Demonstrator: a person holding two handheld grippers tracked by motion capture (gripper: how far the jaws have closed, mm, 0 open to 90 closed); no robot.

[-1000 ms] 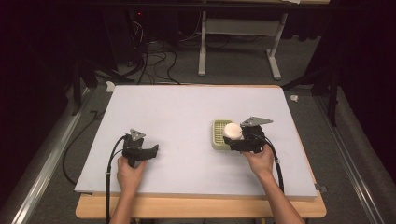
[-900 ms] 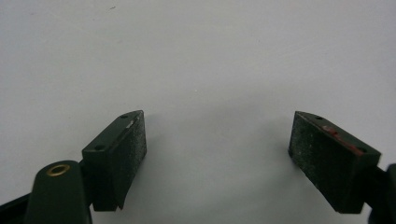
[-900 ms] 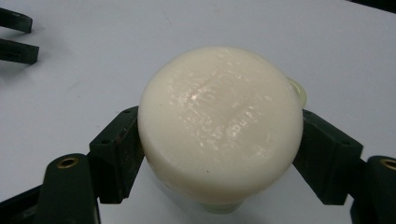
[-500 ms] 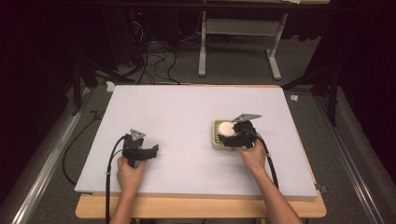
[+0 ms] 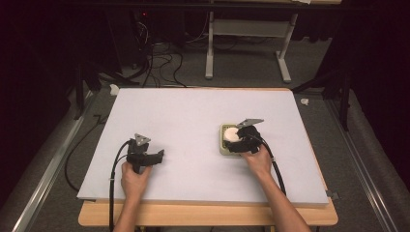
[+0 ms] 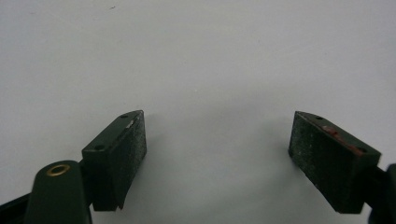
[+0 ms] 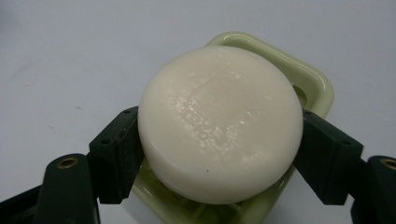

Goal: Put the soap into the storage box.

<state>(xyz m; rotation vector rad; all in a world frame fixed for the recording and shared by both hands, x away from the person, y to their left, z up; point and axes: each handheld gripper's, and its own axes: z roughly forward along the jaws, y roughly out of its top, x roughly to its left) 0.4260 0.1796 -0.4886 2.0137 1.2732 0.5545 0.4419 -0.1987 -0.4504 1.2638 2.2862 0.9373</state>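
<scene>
A round white soap bar sits between the pads of my right gripper, which is shut on its two sides. Right under it lies a pale green soap dish; whether the bar rests in it or hangs just above, I cannot tell. In the high view the soap bar and the soap dish are at the table's right middle, with my right gripper reaching in from the right. My left gripper stands open near the front left, and its jaws hold nothing over the bare white table top.
The white table top lies on a wooden table with its front edge near the person. Cables trail from both grippers off the front. Beyond the far edge are a metal stand and floor cables.
My right gripper has shifted left and slightly lower over the soap dish, its jaws still at the soap. The left hand has stayed still.
</scene>
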